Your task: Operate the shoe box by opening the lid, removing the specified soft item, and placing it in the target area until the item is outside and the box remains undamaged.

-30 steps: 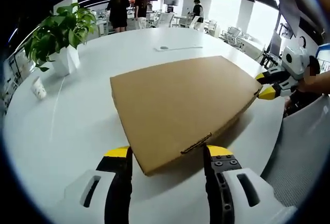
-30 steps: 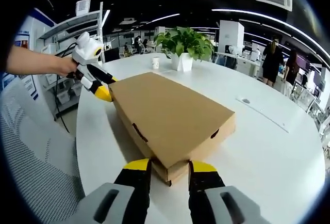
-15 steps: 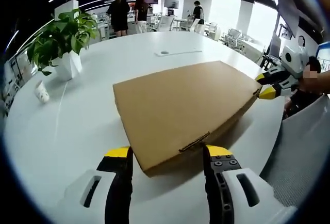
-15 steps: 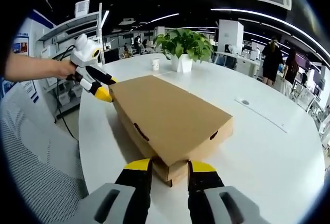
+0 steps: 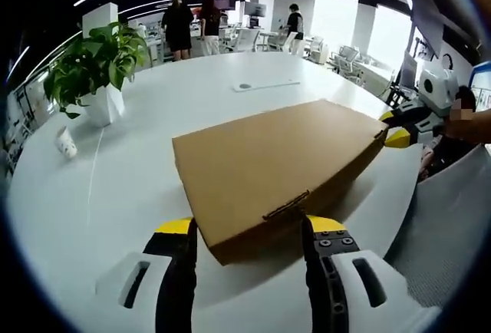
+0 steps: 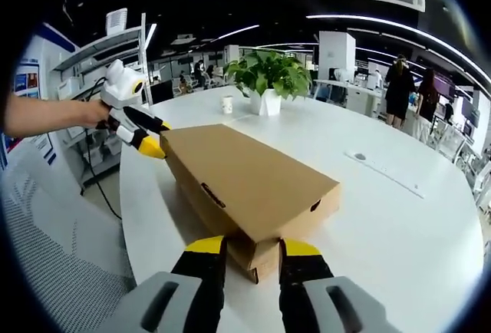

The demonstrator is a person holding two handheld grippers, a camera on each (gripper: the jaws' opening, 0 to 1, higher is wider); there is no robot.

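A flat brown cardboard shoe box (image 5: 268,164) lies on the round white table (image 5: 130,156), its lid (image 6: 245,172) on top. My left gripper (image 5: 249,233) holds one near corner of the lid, its yellow-tipped jaws pressed against both sides of that corner. My right gripper (image 6: 252,250) is shut on the opposite corner, with a lighter strip of the base showing under the lid edge there. Each gripper shows in the other's view: the right gripper (image 5: 400,130) at the far right corner, the left gripper (image 6: 142,137) in a hand at the far left corner. The box's contents are hidden.
A potted green plant (image 5: 96,60) in a white pot and a small paper cup (image 5: 67,143) stand on the table's far left. A thin white strip (image 5: 265,85) lies beyond the box. A grey mesh chair (image 6: 54,264) sits by the table edge. People stand far behind.
The lid has come up a little at both held corners, showing taller side walls. Both views have shifted slightly with the hands.
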